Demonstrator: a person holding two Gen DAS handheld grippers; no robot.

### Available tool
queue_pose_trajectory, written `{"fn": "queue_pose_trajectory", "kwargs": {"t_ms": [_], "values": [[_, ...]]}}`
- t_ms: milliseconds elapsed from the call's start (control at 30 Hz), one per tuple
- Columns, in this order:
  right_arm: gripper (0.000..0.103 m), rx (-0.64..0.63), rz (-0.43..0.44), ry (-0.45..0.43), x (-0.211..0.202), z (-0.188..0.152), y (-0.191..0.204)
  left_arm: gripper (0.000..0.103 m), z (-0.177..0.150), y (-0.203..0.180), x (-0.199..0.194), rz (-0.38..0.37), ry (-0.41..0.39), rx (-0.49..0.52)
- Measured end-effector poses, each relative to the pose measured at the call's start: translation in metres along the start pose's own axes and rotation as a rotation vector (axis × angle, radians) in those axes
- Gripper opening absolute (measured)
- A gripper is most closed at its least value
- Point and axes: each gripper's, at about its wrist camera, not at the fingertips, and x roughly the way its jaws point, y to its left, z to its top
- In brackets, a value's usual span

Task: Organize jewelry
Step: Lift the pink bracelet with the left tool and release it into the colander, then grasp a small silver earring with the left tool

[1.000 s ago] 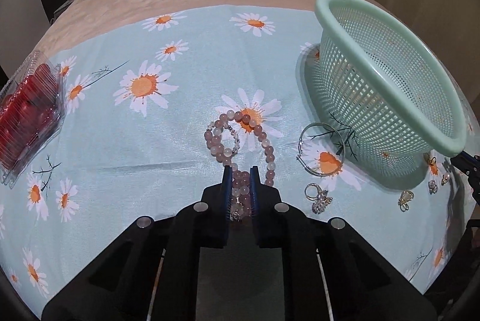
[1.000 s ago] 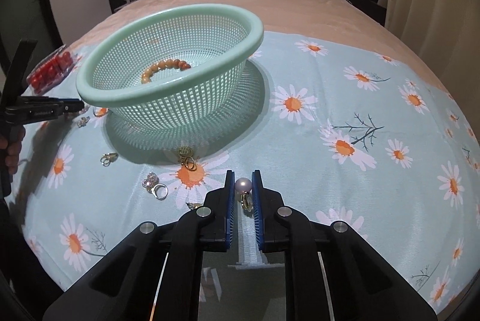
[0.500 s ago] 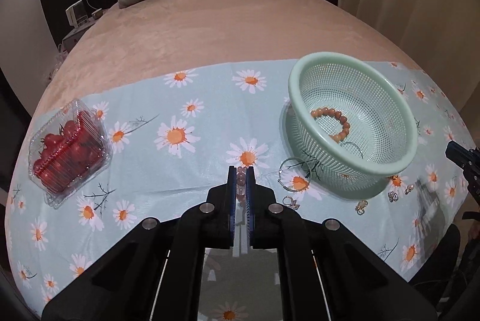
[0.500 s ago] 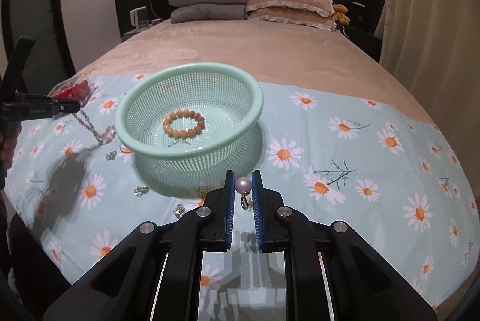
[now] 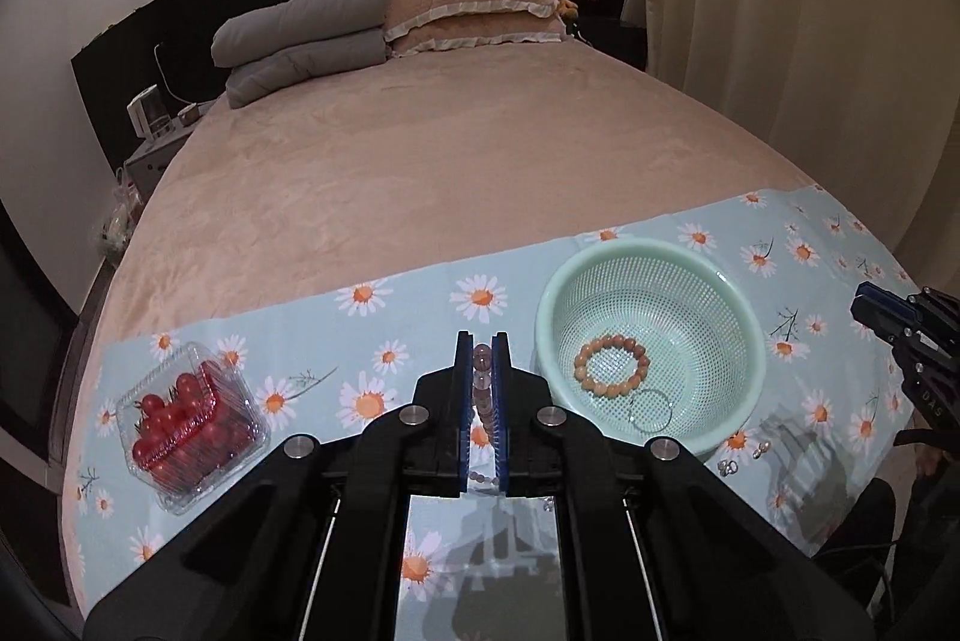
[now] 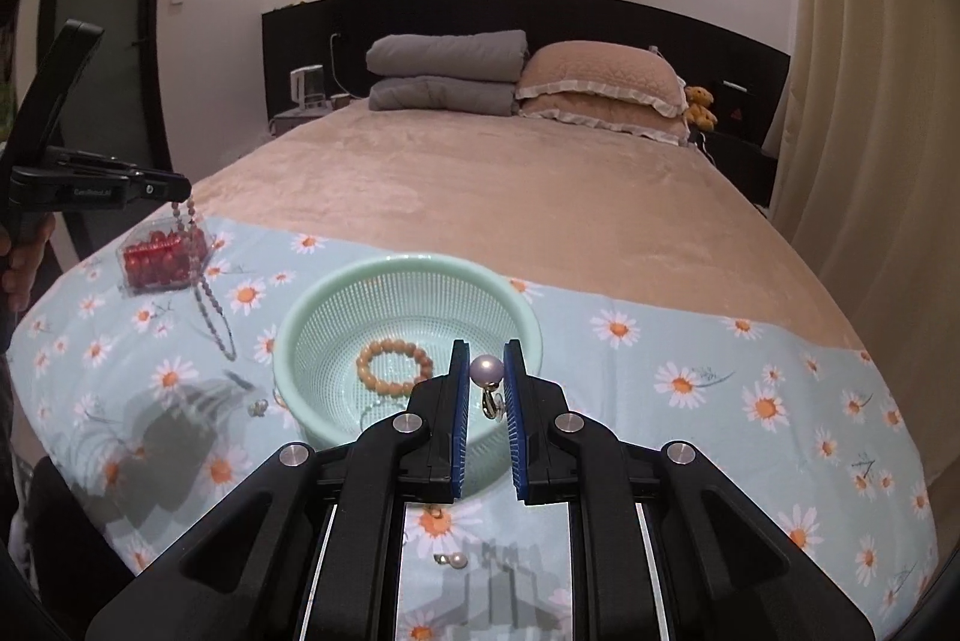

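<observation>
- Left wrist view: the left gripper [image 5: 482, 341] is clamped on a pink bead necklace [image 5: 481, 359], held left of the green basket [image 5: 651, 254].
- Right wrist view: the right gripper [image 6: 486, 362] is clamped on a pearl earring [image 6: 486, 371], held above the basket's near rim.

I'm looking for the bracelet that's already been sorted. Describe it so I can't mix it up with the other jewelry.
Find the daisy-print cloth across the foot of the bed, then the mint-green mesh basket on it. The bracelet lies on the basket's floor: a closed ring of round orange-tan beads. The pink bead strand hangs from the left gripper, and the other loose pieces are small and metallic.
</observation>
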Motion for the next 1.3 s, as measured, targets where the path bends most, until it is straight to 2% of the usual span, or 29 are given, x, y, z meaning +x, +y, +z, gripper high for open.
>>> {"fn": "queue_pose_trajectory", "kwargs": {"t_ms": [200, 367, 533, 733, 900, 933, 967, 1000, 1033, 1067, 1200, 1300], "values": [[0.011, -0.018, 0.029, -0.001, 0.015, 0.015, 0.007, 0.006, 0.035, -0.021, -0.008, -0.024, -0.051, 0.054], [0.011, -0.014, 0.051, 0.03, 0.038, 0.015, 0.006, 0.006, 0.047, -0.04, 0.011, -0.079, -0.048, 0.077], [0.011, -0.007, 0.076, 0.087, 0.07, 0.003, 0.007, 0.006, 0.045, -0.053, 0.05, -0.139, 0.002, 0.08], [0.011, -0.001, 0.109, 0.175, 0.109, -0.018, 0.014, 0.006, 0.026, -0.061, 0.101, -0.17, 0.087, 0.073], [0.015, -0.002, 0.105, 0.198, 0.122, -0.025, 0.016, 0.008, 0.009, -0.061, 0.122, -0.184, 0.124, 0.063], [0.019, -0.002, 0.101, 0.197, 0.121, -0.025, 0.015, 0.014, 0.006, -0.059, 0.124, -0.183, 0.13, 0.056], [0.038, -0.001, 0.09, 0.195, 0.121, -0.025, 0.014, 0.022, 0.004, -0.057, 0.124, -0.181, 0.132, 0.051], [0.064, 0.0, 0.072, 0.185, 0.118, -0.025, 0.014, 0.045, 0.002, -0.054, 0.122, -0.172, 0.126, 0.044], [0.072, 0.002, 0.055, 0.163, 0.114, -0.024, 0.013, 0.066, 0.001, -0.051, 0.119, -0.16, 0.113, 0.037], [0.077, 0.006, 0.045, 0.142, 0.109, -0.023, 0.013, 0.07, -0.001, -0.049, 0.116, -0.145, 0.099, 0.032], [0.084, 0.022, 0.028, 0.123, 0.096, -0.018, 0.008, 0.087, -0.004, -0.032, 0.104, -0.11, 0.101, -0.028], [0.084, 0.016, 0.017, 0.111, 0.083, -0.015, 0.008, 0.096, -0.007, -0.02, 0.093, -0.076, 0.099, -0.067]]}}
